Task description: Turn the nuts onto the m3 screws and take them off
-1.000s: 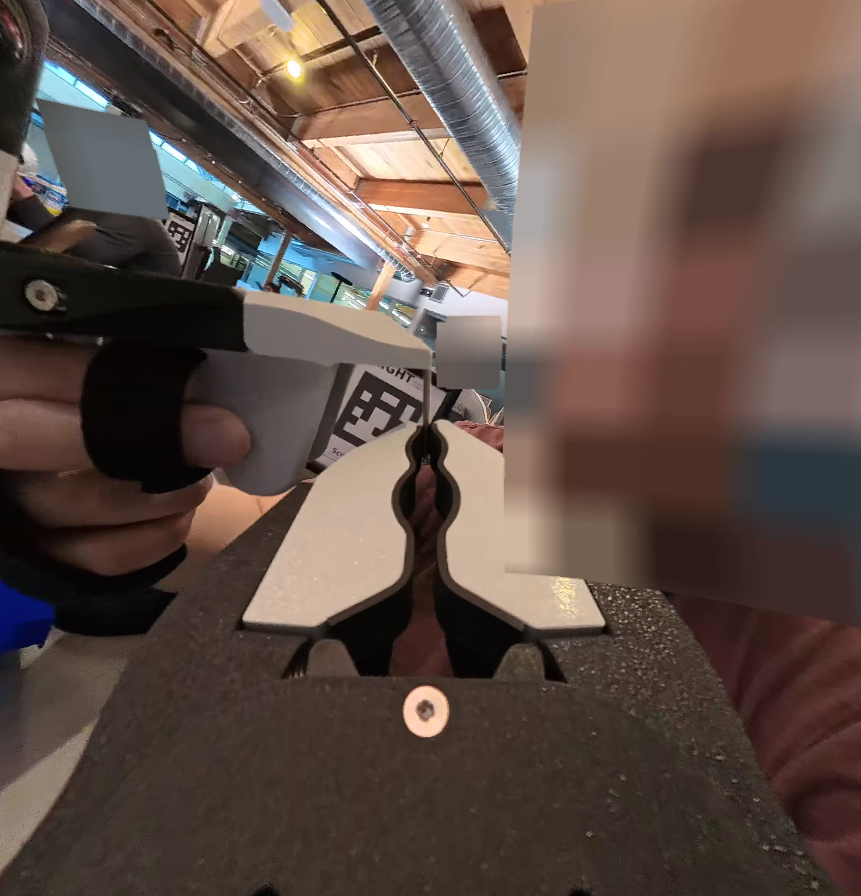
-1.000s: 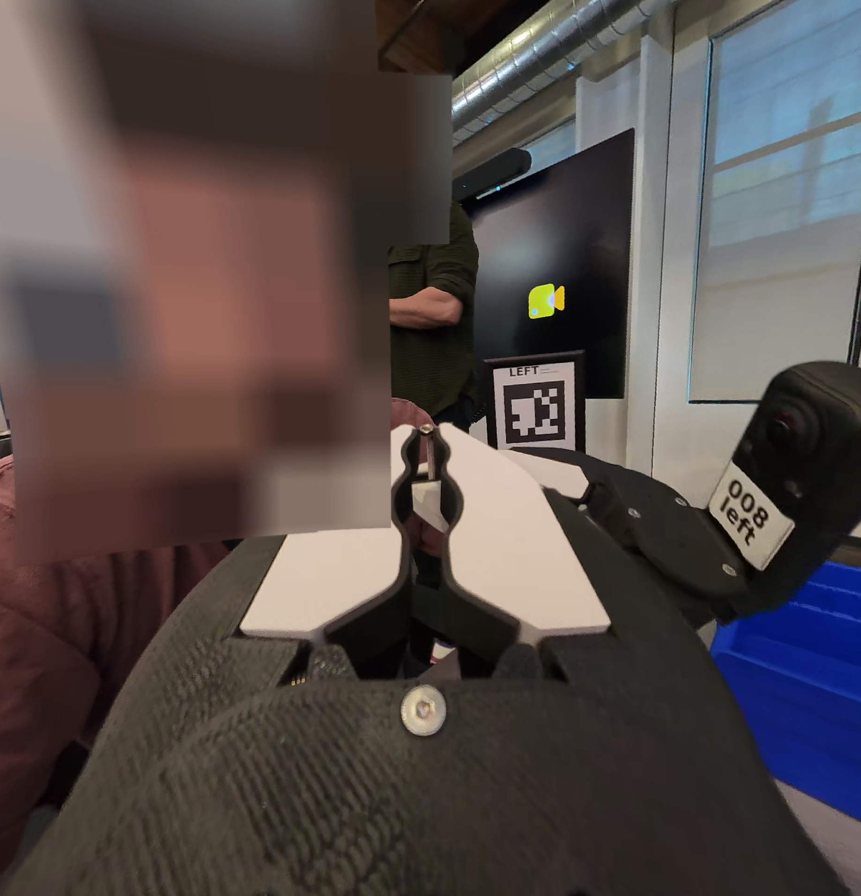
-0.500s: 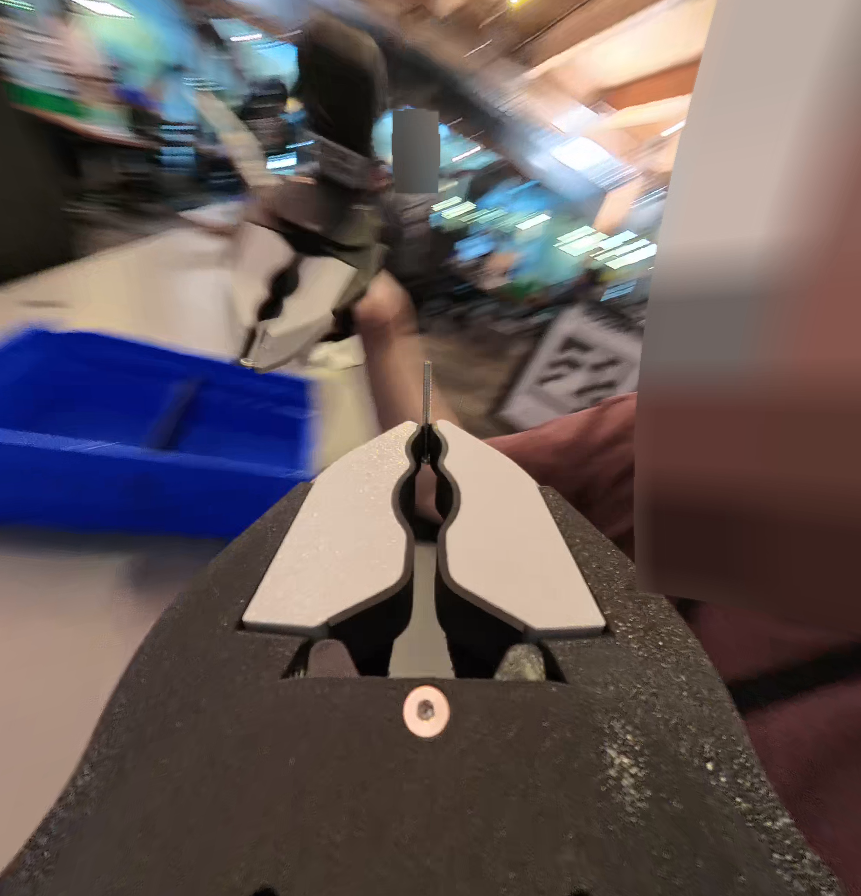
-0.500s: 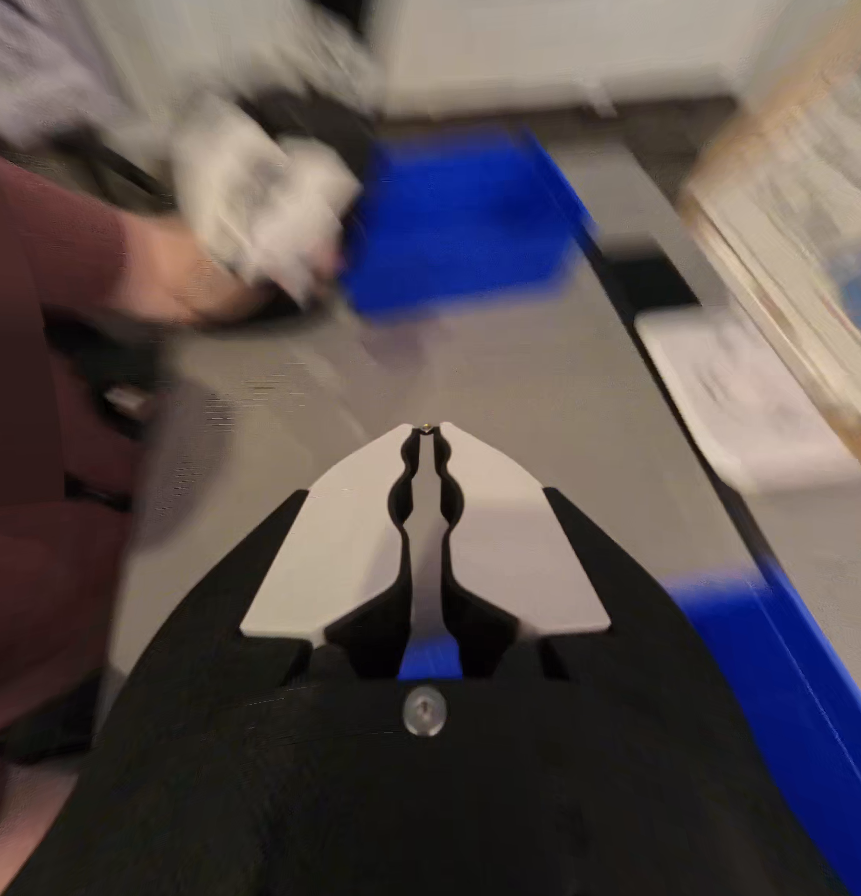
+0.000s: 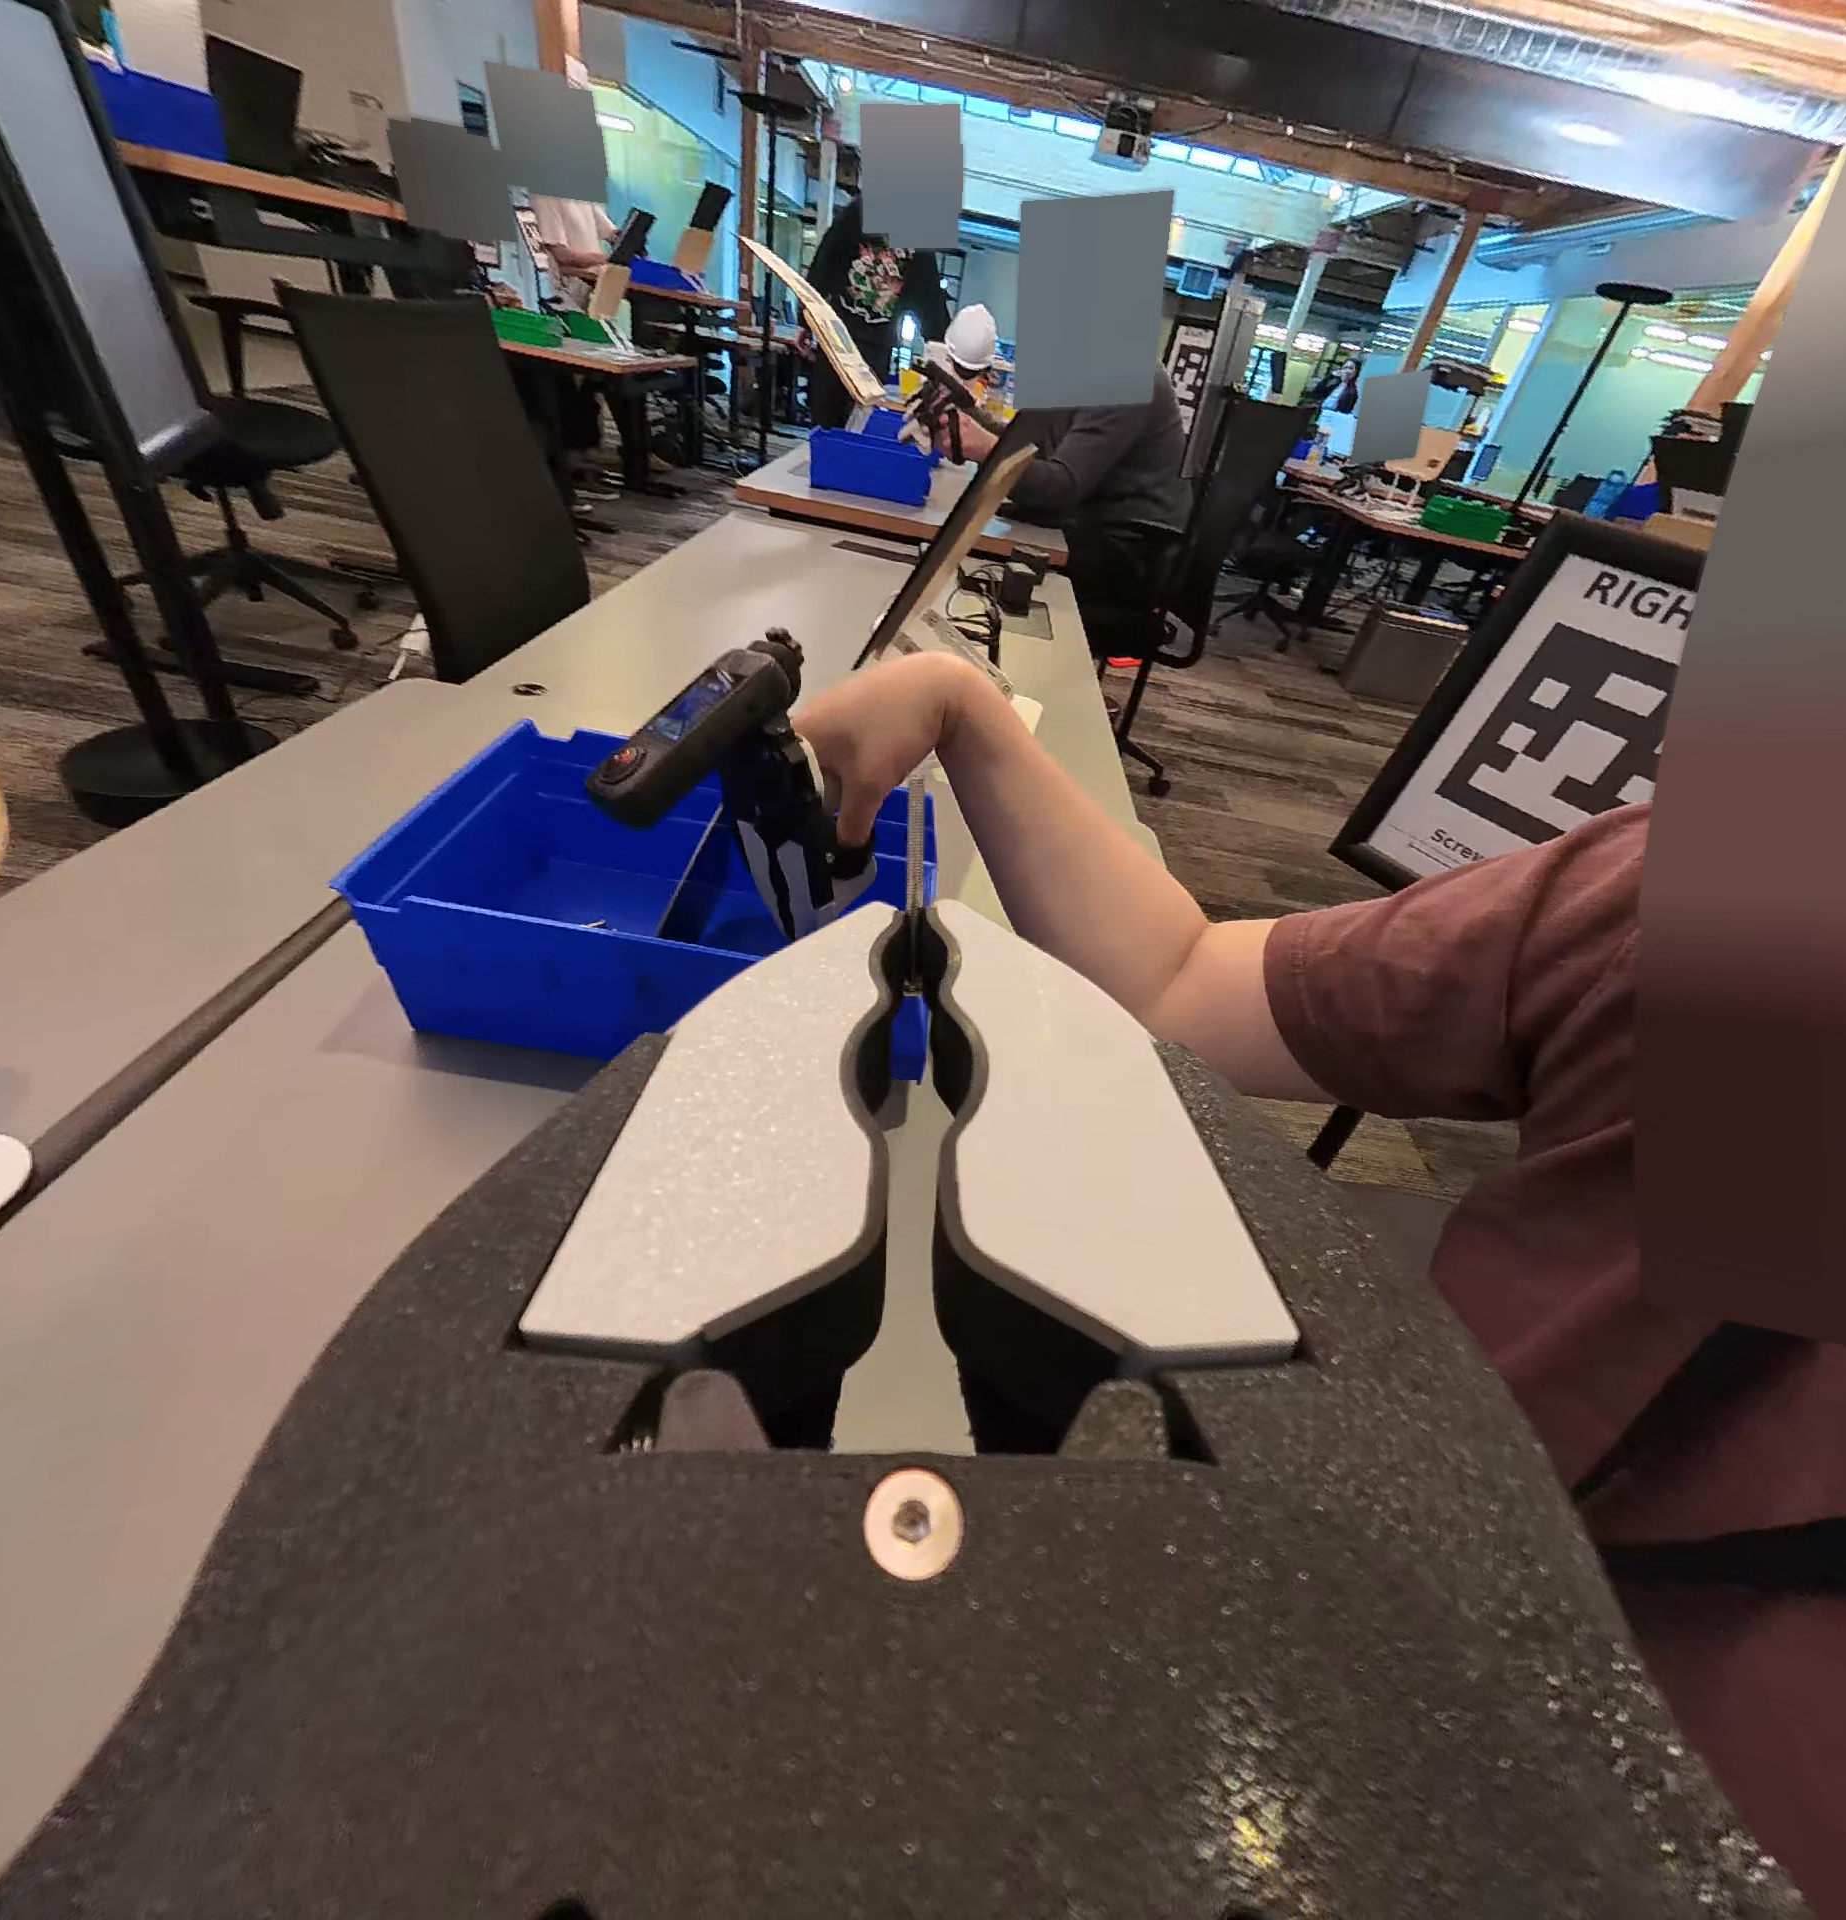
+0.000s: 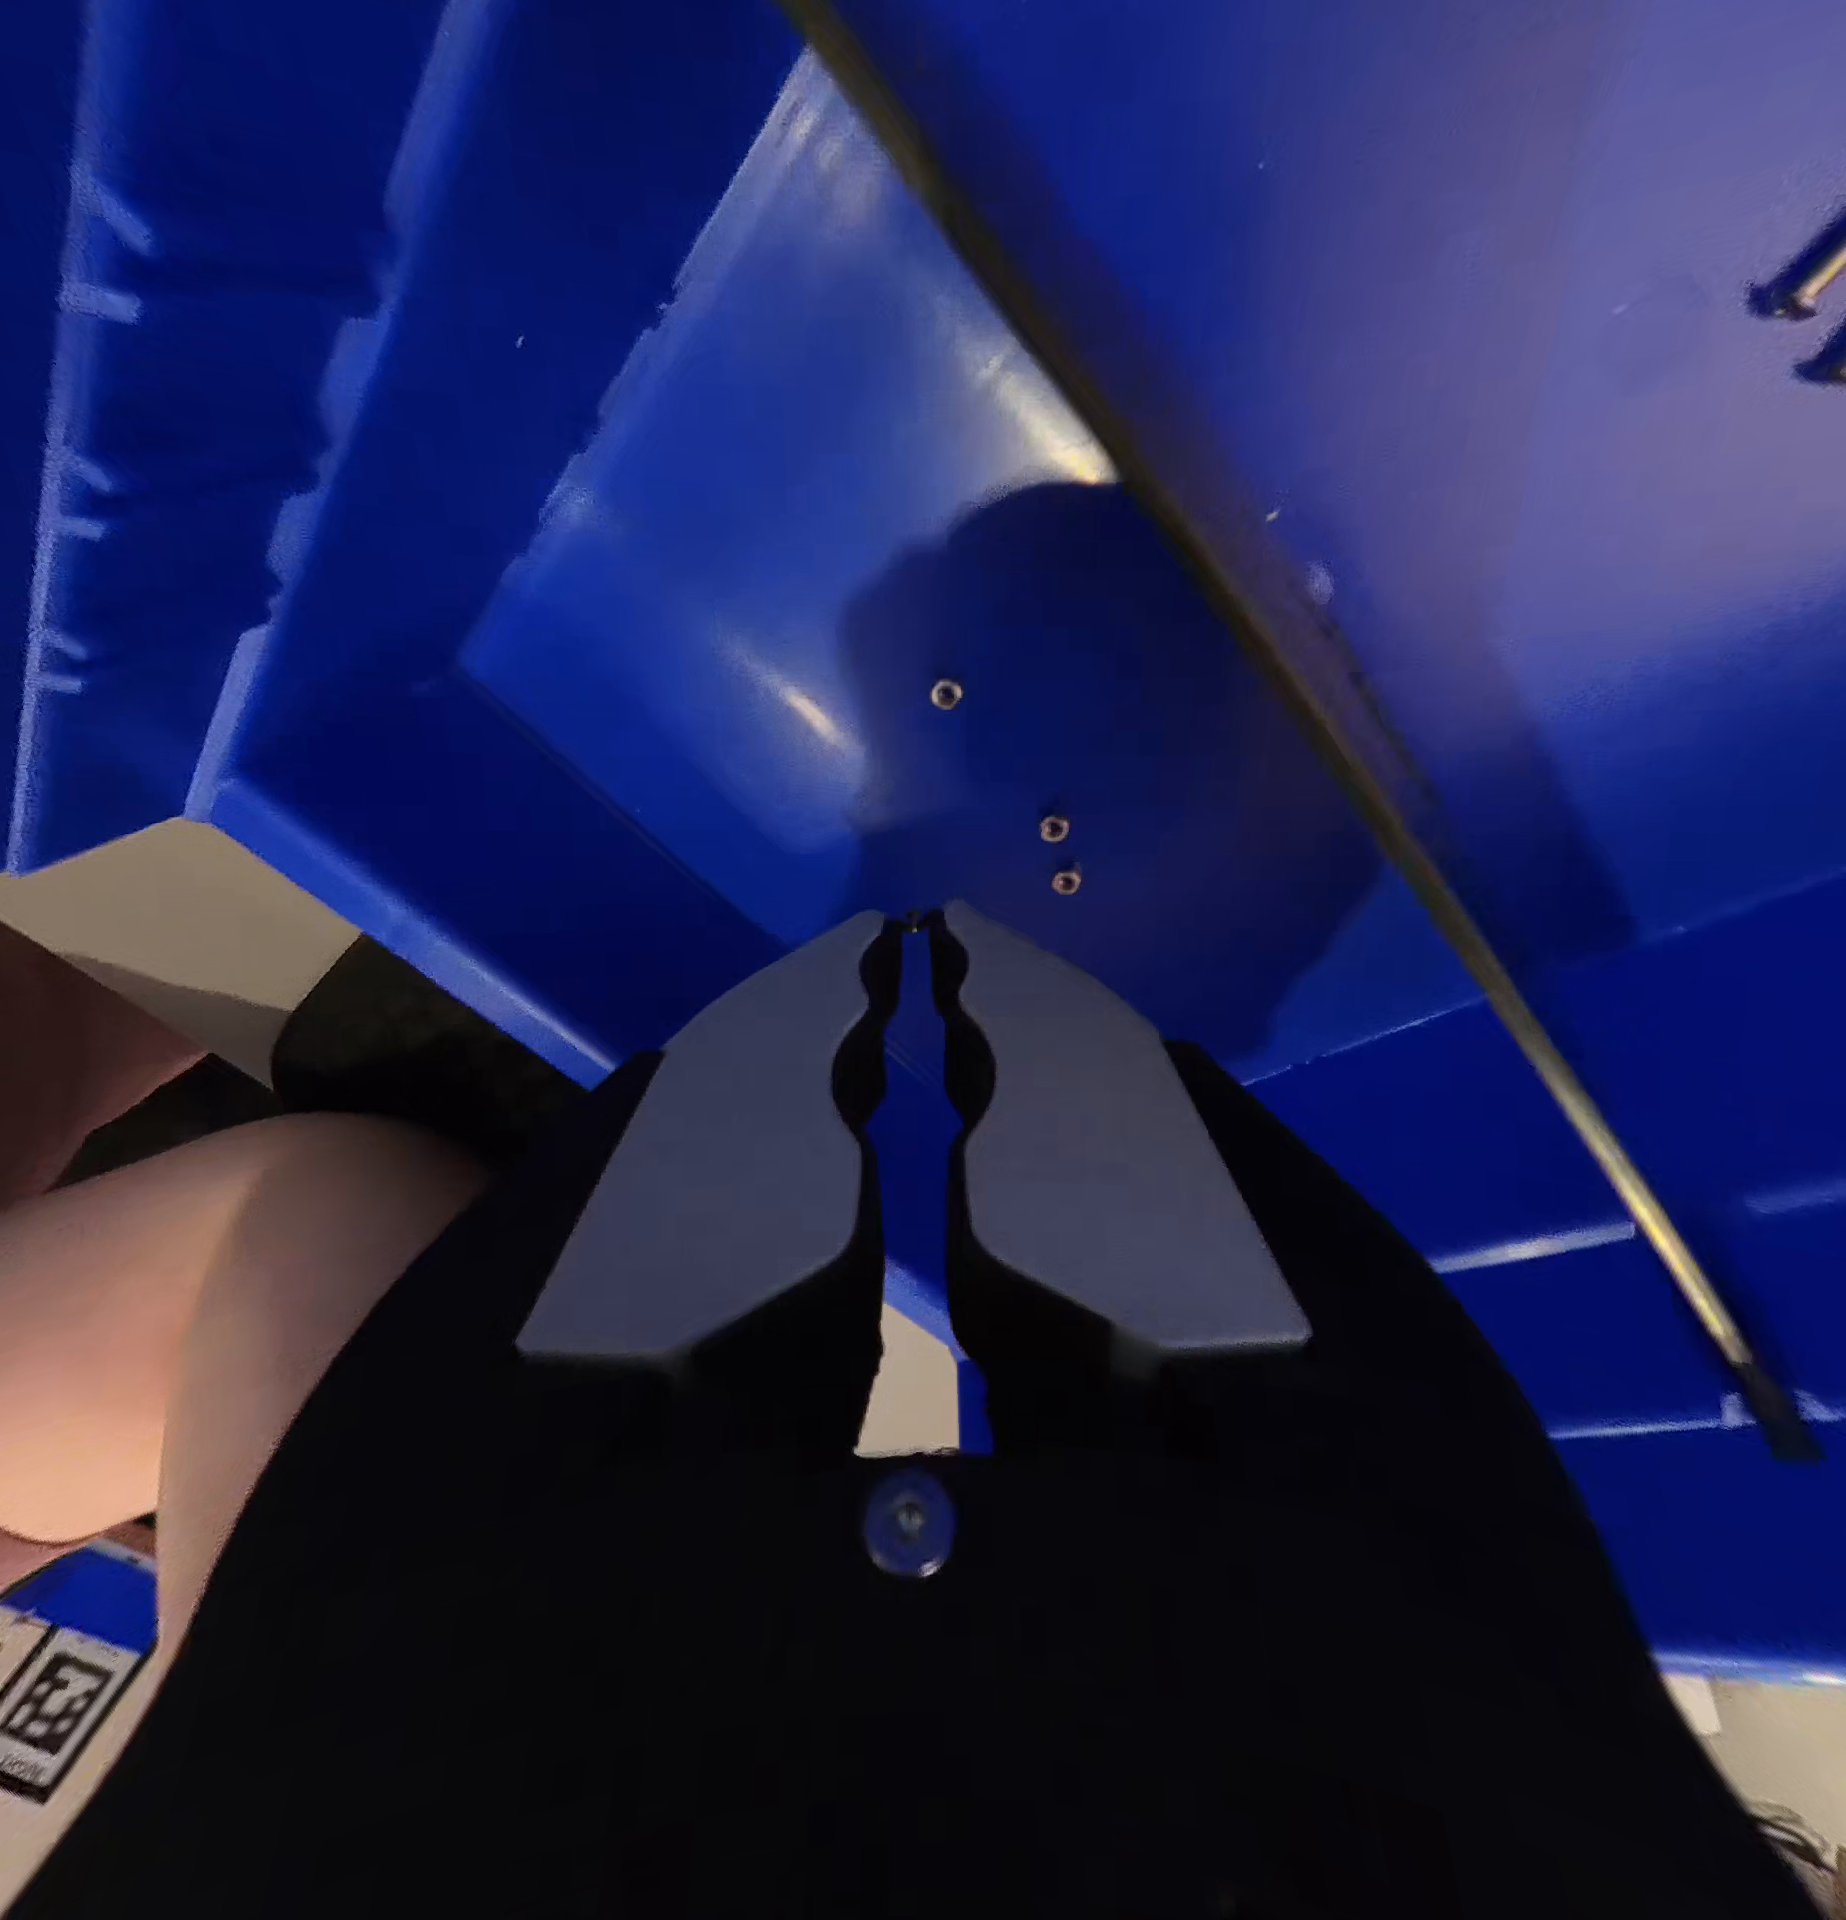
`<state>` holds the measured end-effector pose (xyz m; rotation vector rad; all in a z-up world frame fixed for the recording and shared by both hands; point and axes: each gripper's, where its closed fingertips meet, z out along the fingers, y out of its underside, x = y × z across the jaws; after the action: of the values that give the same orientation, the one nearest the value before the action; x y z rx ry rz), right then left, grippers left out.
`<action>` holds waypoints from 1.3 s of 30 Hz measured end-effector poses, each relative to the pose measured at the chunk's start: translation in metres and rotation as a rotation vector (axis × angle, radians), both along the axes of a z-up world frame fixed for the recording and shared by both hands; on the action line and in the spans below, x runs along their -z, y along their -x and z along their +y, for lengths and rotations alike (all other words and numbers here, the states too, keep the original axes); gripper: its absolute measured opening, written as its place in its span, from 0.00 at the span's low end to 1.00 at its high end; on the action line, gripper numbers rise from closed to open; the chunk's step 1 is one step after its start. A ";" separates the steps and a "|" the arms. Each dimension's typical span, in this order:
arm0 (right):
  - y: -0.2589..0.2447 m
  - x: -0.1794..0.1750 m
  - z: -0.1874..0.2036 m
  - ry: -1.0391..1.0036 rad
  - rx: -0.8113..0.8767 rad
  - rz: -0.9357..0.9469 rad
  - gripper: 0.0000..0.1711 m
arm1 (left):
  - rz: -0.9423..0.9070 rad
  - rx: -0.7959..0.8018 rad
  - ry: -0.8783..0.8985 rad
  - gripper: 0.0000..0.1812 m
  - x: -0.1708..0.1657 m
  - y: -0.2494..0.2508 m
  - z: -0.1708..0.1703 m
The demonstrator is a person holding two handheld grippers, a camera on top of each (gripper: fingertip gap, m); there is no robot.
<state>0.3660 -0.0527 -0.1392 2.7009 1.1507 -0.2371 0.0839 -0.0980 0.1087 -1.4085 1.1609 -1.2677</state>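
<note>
Two grey fingers (image 5: 753,1122) of the left gripper (image 5: 911,920) are pinching the base of a long m3 screw (image 5: 913,842), standing upright above the grey table (image 5: 171,1195). Right gripper (image 6: 911,916) fingertips are closing on a small nut (image 6: 913,915) inside the blue bin (image 6: 607,436); three more nuts (image 6: 945,693) are lying just beyond. Only the right wrist view is showing two spare screws (image 6: 1823,281) past the divider (image 6: 1314,665).
</note>
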 end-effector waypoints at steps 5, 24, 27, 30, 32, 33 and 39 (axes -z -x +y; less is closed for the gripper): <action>0.003 0.000 0.002 -0.002 0.051 0.049 0.09 | -0.011 -0.021 -0.015 0.01 -0.005 0.005 0.002; 0.216 -0.325 -0.005 -1.016 -0.082 1.686 0.11 | -0.087 -0.151 -0.032 0.01 -0.004 0.003 0.025; 0.252 -0.306 -0.014 -0.861 -0.134 1.734 0.12 | -0.086 -0.147 -0.030 0.01 -0.002 0.001 0.025; 0.278 -0.284 -0.013 -0.821 -0.151 1.672 0.13 | -0.091 -0.141 -0.029 0.01 -0.002 -0.001 0.023; 0.288 -0.273 -0.013 -0.784 -0.156 1.653 0.13 | -0.085 -0.134 -0.027 0.01 -0.001 -0.002 0.022; 0.290 -0.271 -0.013 -0.769 -0.151 1.658 0.13 | -0.085 -0.131 -0.027 0.01 -0.001 -0.002 0.021; 0.297 -0.266 -0.019 -0.694 -0.160 1.690 0.09 | -0.075 -0.127 -0.037 0.01 -0.001 -0.003 0.019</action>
<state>0.0687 -0.0717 0.1273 2.3945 1.8964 -2.8436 0.0869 -0.0788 0.1093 -1.3738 1.0226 -1.1940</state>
